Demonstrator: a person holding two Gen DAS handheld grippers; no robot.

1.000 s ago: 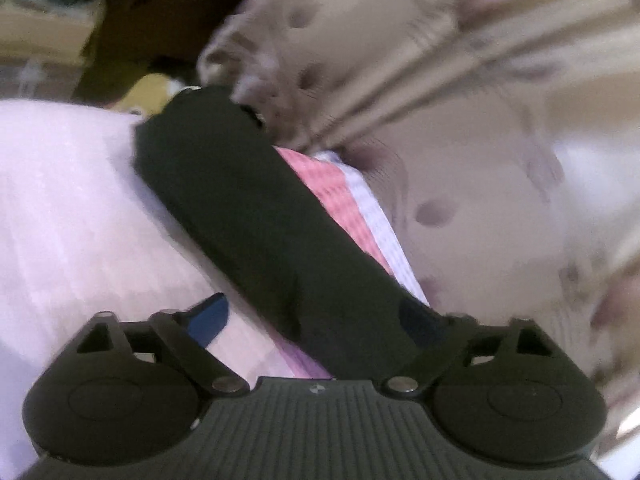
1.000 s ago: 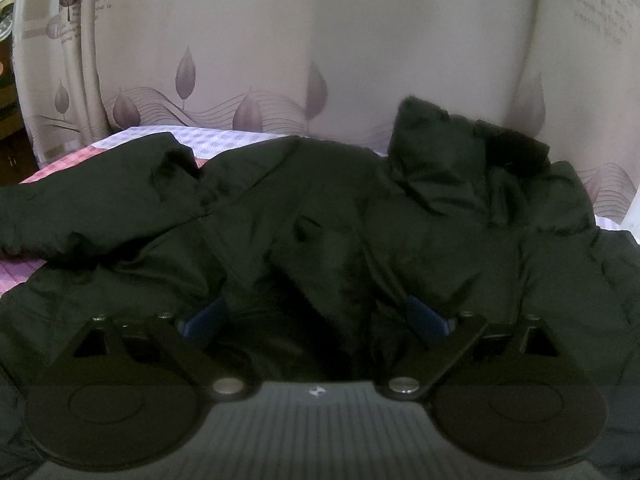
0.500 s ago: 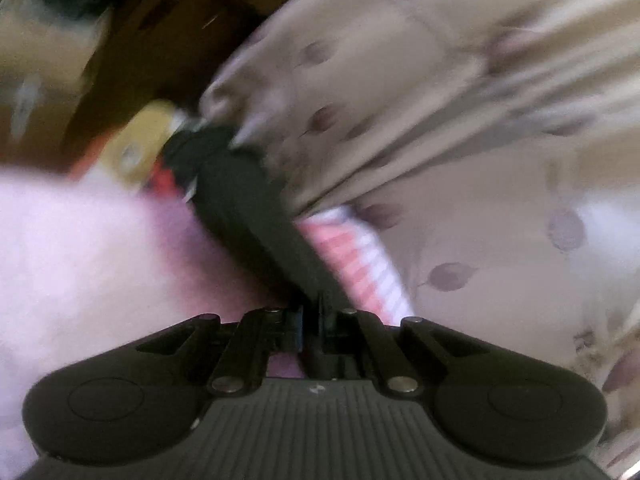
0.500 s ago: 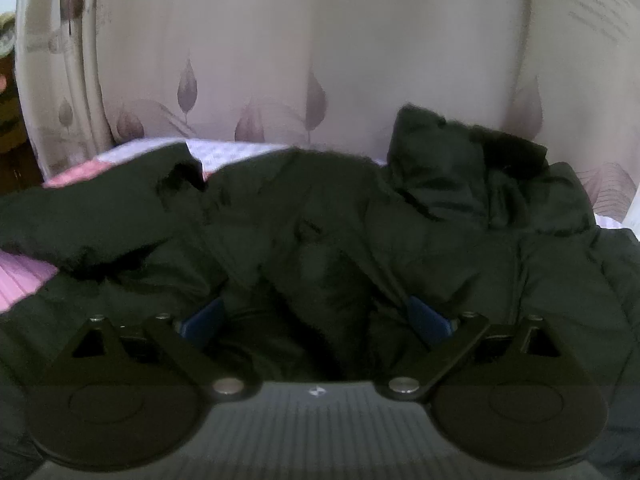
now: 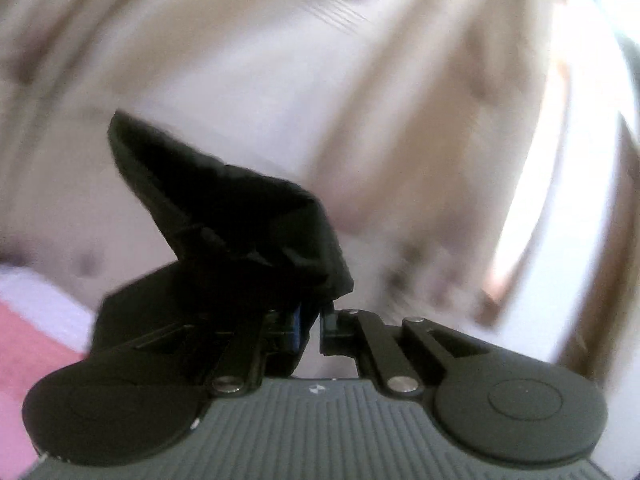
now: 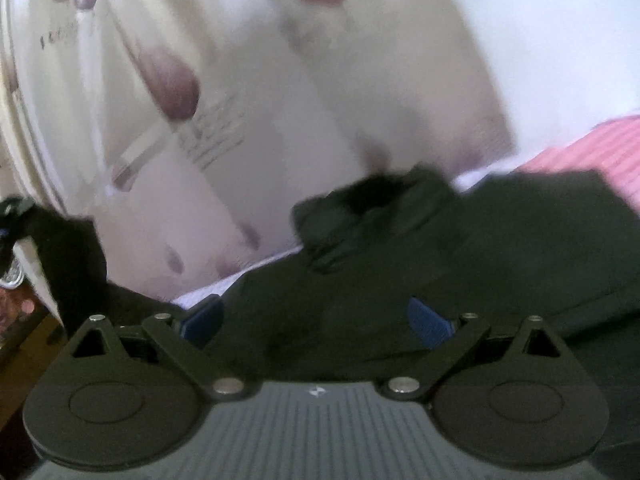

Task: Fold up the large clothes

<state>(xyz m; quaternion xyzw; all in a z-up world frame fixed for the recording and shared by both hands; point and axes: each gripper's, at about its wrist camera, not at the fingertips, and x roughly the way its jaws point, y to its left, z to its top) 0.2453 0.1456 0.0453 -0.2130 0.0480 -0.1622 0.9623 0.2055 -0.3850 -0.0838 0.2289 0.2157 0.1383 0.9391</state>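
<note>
The garment is a large black padded jacket. In the left wrist view my left gripper (image 5: 314, 330) is shut on a fold of the jacket's sleeve (image 5: 240, 224), which is lifted and bunched above the jaws. In the right wrist view the jacket body (image 6: 460, 248) lies spread on a pink and white checked bed cover (image 6: 592, 148). My right gripper (image 6: 316, 320) is open, its blue fingertips (image 6: 426, 322) just above the black cloth, holding nothing.
A pale curtain with purple leaf prints (image 6: 240, 120) hangs right behind the bed and fills the background (image 5: 360, 80) of both views. Dark furniture (image 6: 24, 344) stands at the far left of the right wrist view. Both views are motion-blurred.
My left gripper shut on the black sleeve and lifted it off the bed toward the curtain. My right gripper stayed open and swung left, so the jacket now lies to its right.
</note>
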